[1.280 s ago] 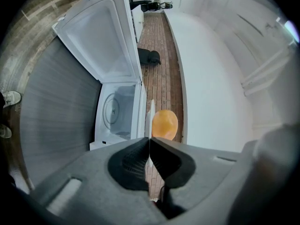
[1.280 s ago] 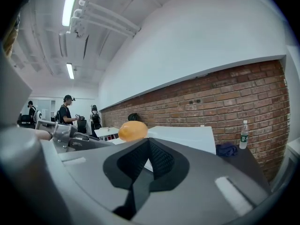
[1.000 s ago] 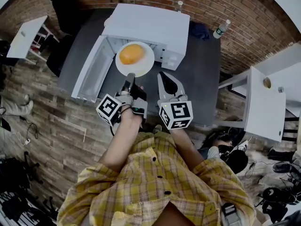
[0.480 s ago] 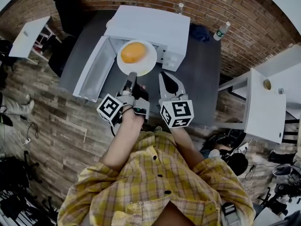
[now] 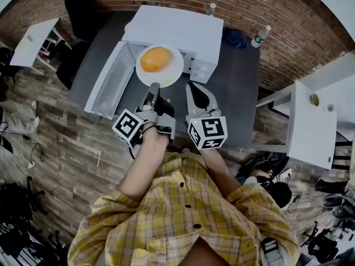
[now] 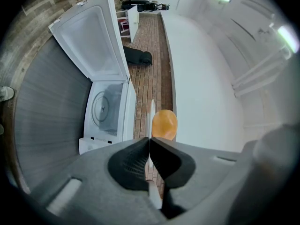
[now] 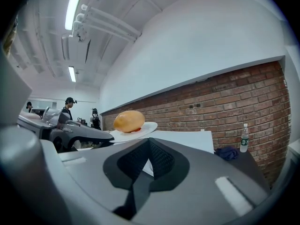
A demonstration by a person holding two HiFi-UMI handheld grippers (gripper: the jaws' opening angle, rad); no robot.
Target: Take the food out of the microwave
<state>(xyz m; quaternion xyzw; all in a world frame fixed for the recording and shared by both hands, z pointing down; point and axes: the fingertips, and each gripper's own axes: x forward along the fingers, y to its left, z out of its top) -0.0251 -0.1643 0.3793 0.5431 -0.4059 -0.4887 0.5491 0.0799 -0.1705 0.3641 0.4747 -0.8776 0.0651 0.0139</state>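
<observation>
A white plate carrying an orange, rounded piece of food hangs in front of the open white microwave. My left gripper is shut on the plate's near rim. The left gripper view shows the plate edge-on between the pads, the food beyond them, and the empty cavity to the left. My right gripper is just right of the plate, shut and holding nothing. The right gripper view has the plate and food up to the left of that gripper.
The microwave door swings out to the left over the dark table. A blue cloth and a water bottle are at the back right, with another bottle behind the microwave. White side tables flank the area.
The left gripper has lifted the plate with the food a little in front of the microwave. The right gripper has stayed put.
</observation>
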